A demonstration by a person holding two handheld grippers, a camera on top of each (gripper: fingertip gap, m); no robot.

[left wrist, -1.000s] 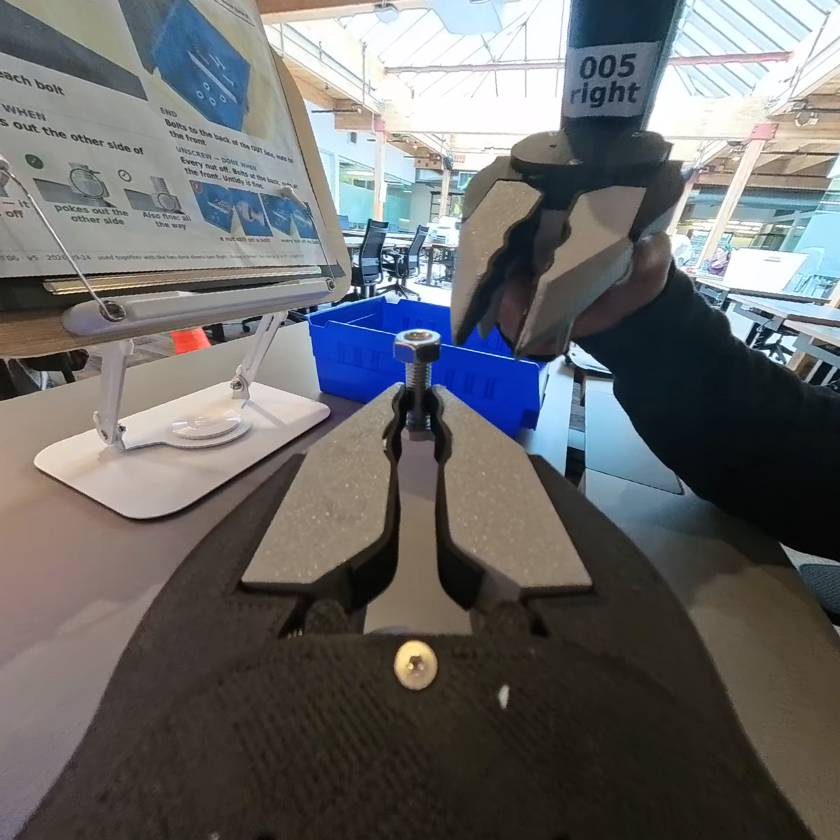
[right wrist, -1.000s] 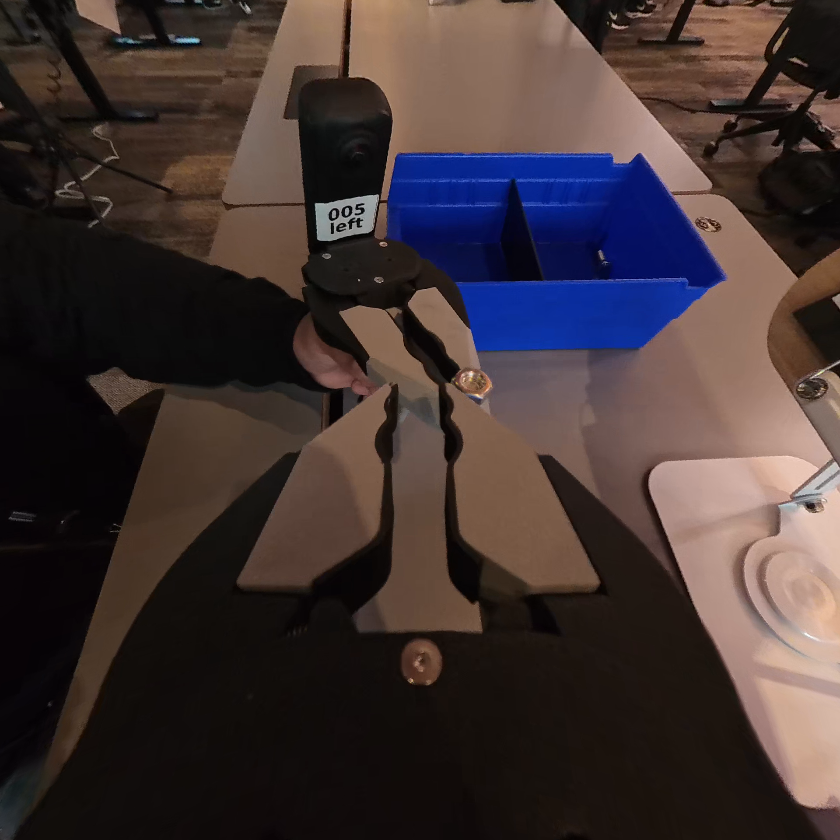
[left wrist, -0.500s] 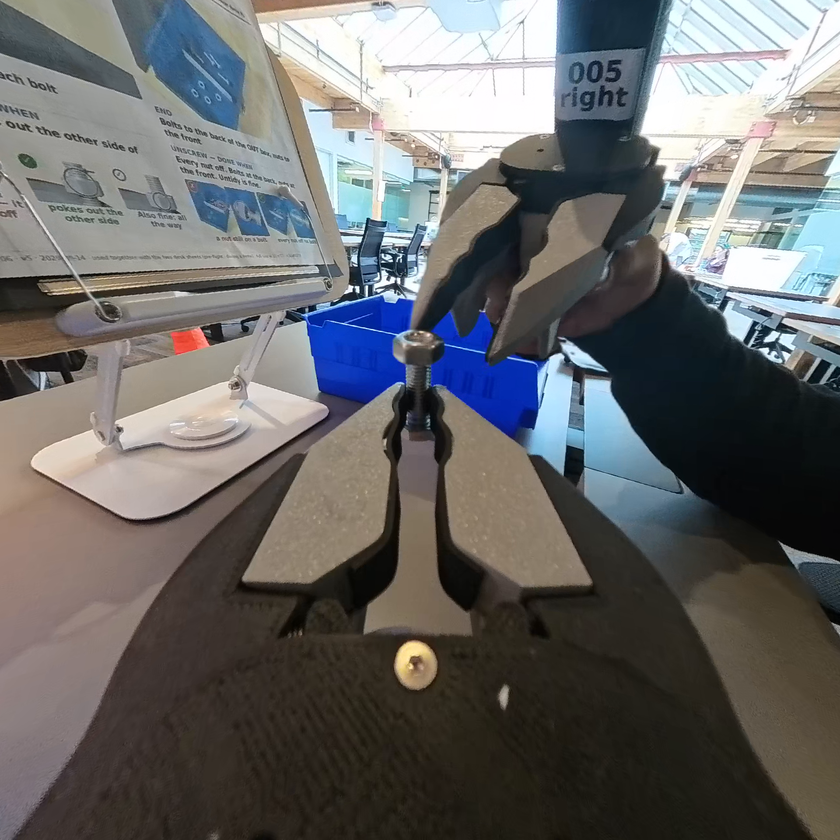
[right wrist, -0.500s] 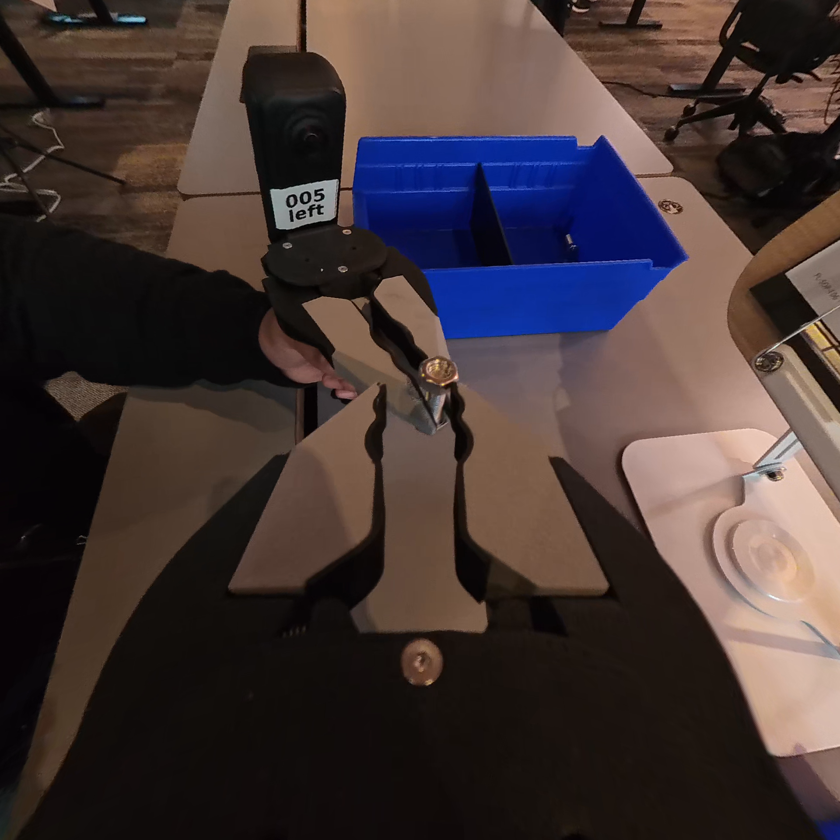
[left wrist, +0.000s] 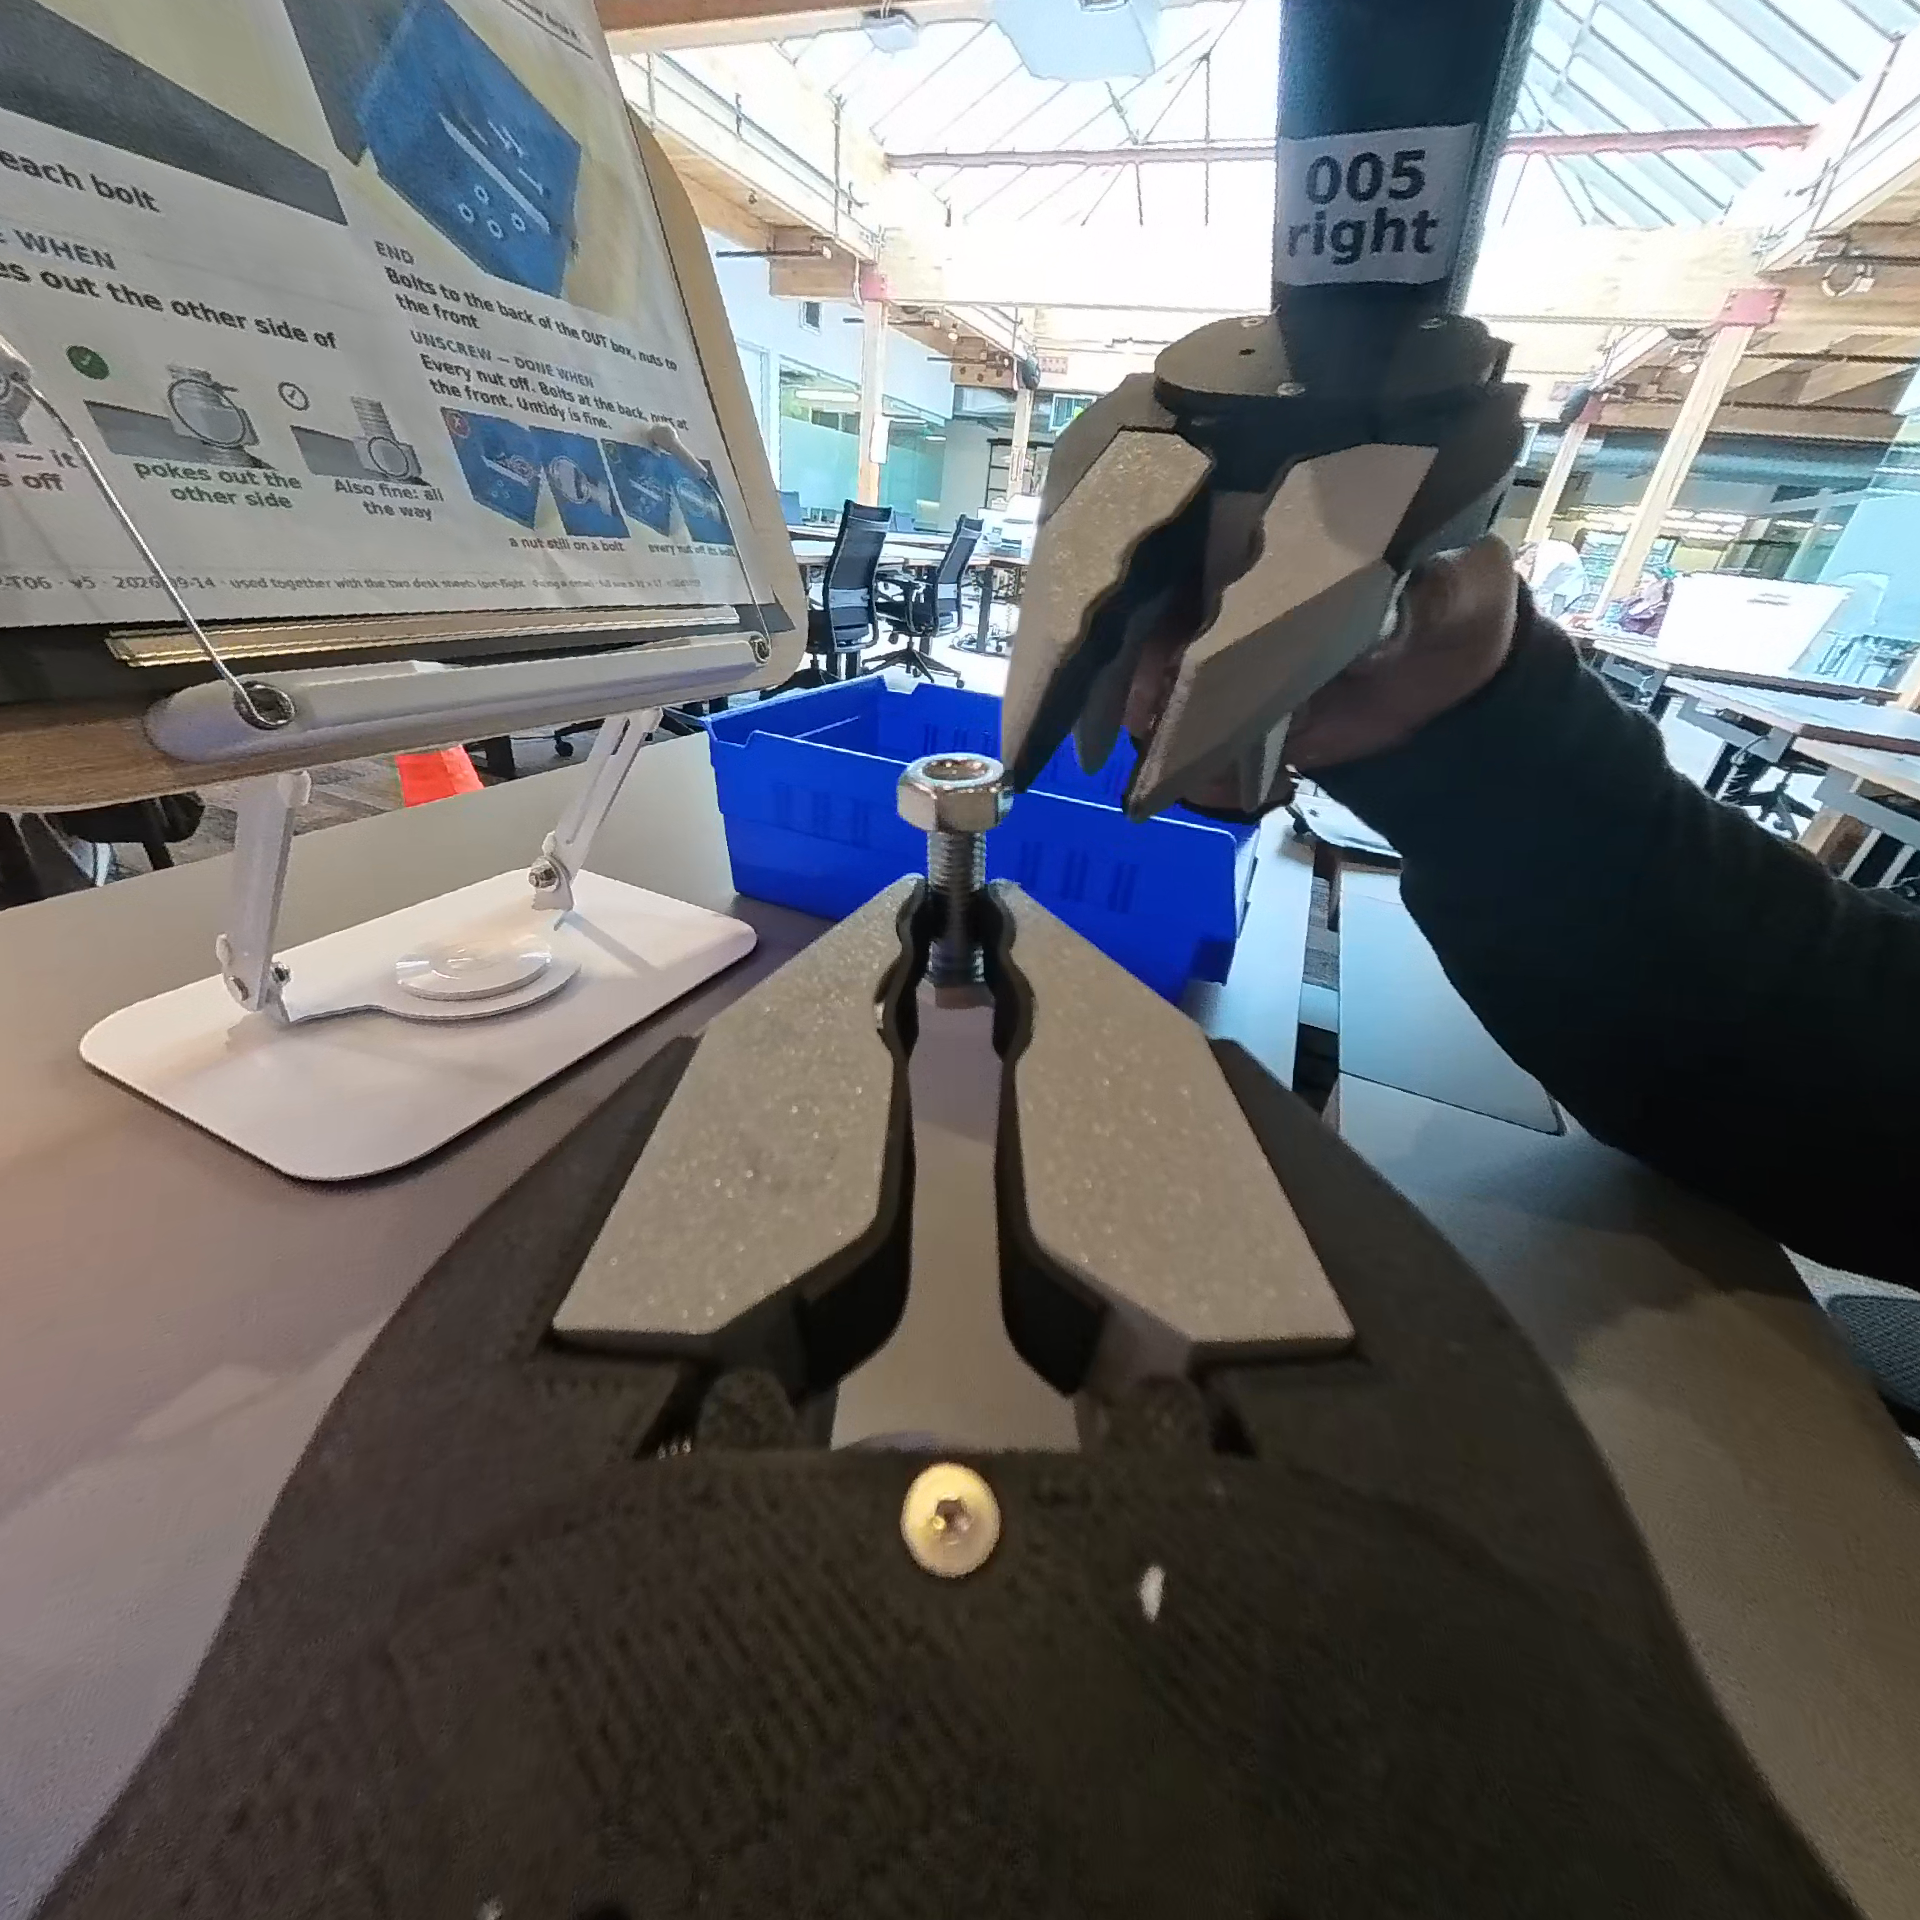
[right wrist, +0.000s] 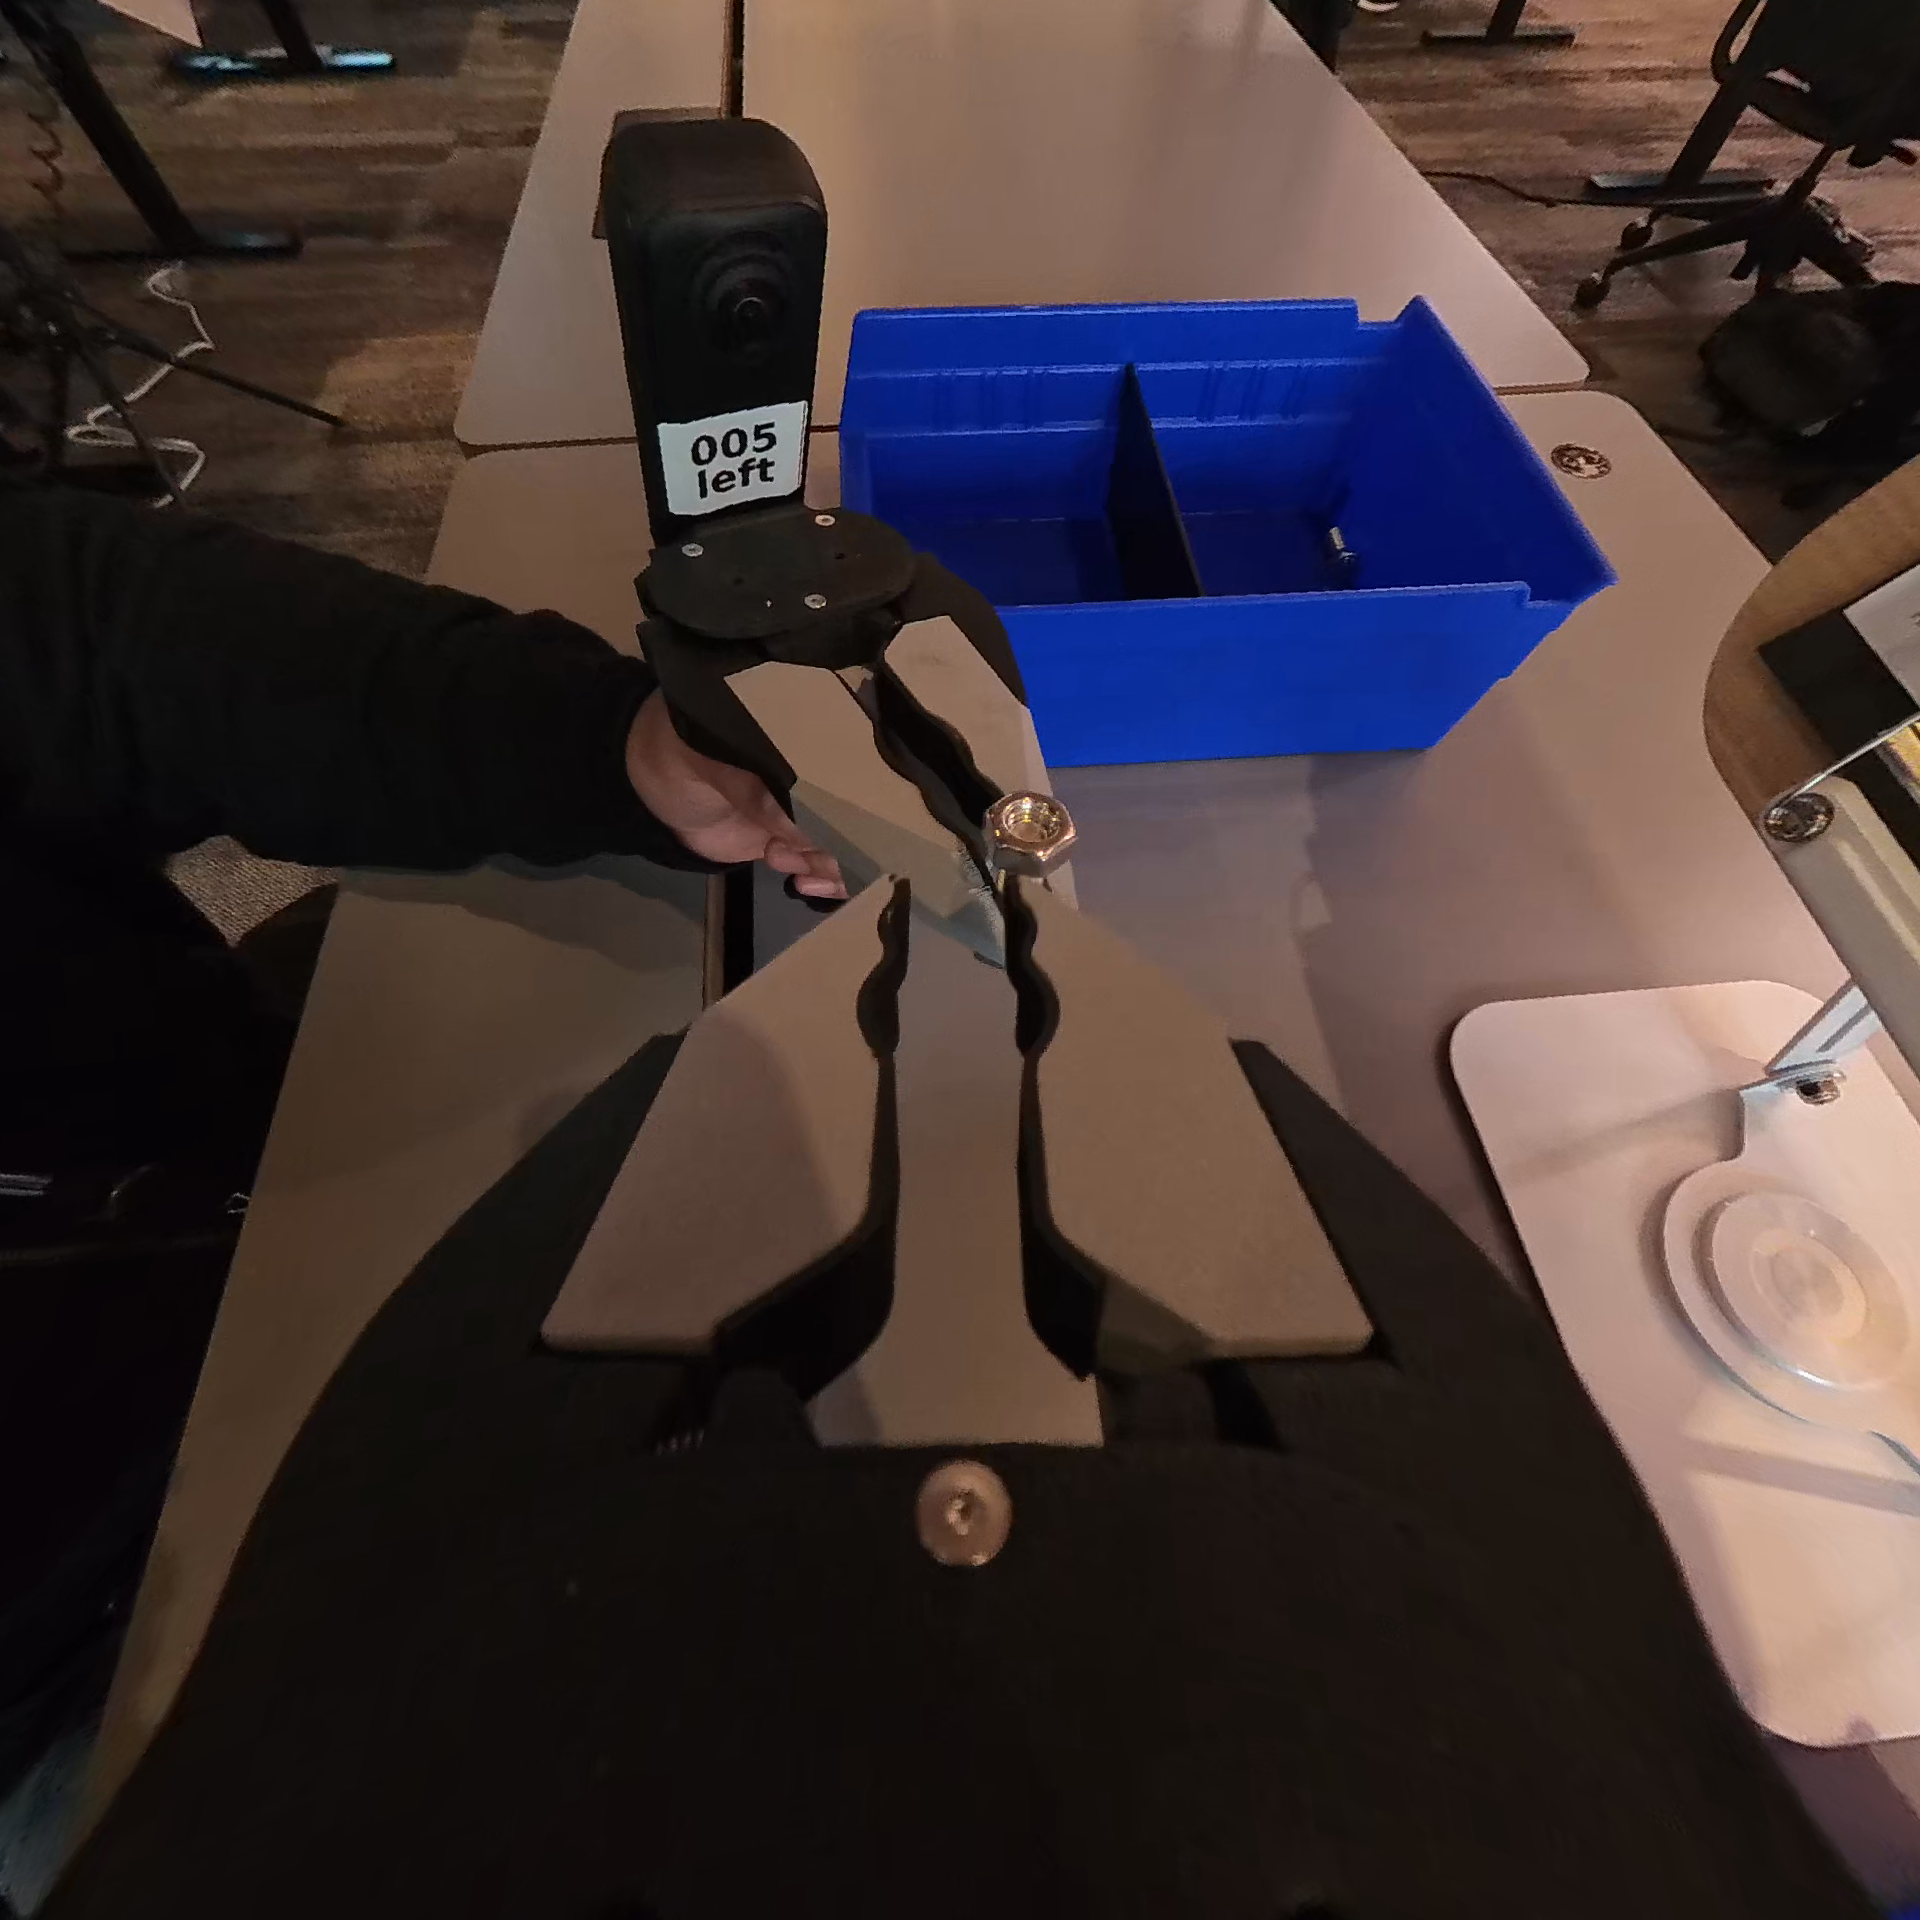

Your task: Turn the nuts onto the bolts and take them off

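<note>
My left gripper (left wrist: 954, 920) is shut on a silver bolt (left wrist: 954, 883) and holds it upright above the table. A hex nut (left wrist: 954, 802) sits at the top of the bolt's thread. My right gripper (left wrist: 1075, 774) hangs just above and to the right of the nut, open and empty, with one fingertip (left wrist: 1023, 764) close beside the nut. In the right wrist view the nut (right wrist: 1029, 831) lies just past my right gripper's (right wrist: 958, 902) tips, at the end of the left gripper (right wrist: 971, 883).
A blue divided bin (right wrist: 1247, 675) stands behind on the grey table (right wrist: 1299, 883), with one bolt (right wrist: 1335, 540) in its right compartment. A document stand with a white base (left wrist: 416, 1029) and a printed sheet (left wrist: 364, 312) is on the left. The stand's base also shows in the right wrist view (right wrist: 1714, 1299). The grippers are tip to tip, or close to it.
The right gripper swung in from the right to over the nut, then eased back slightly to its right, still open. The left gripper kept the bolt still.
</note>
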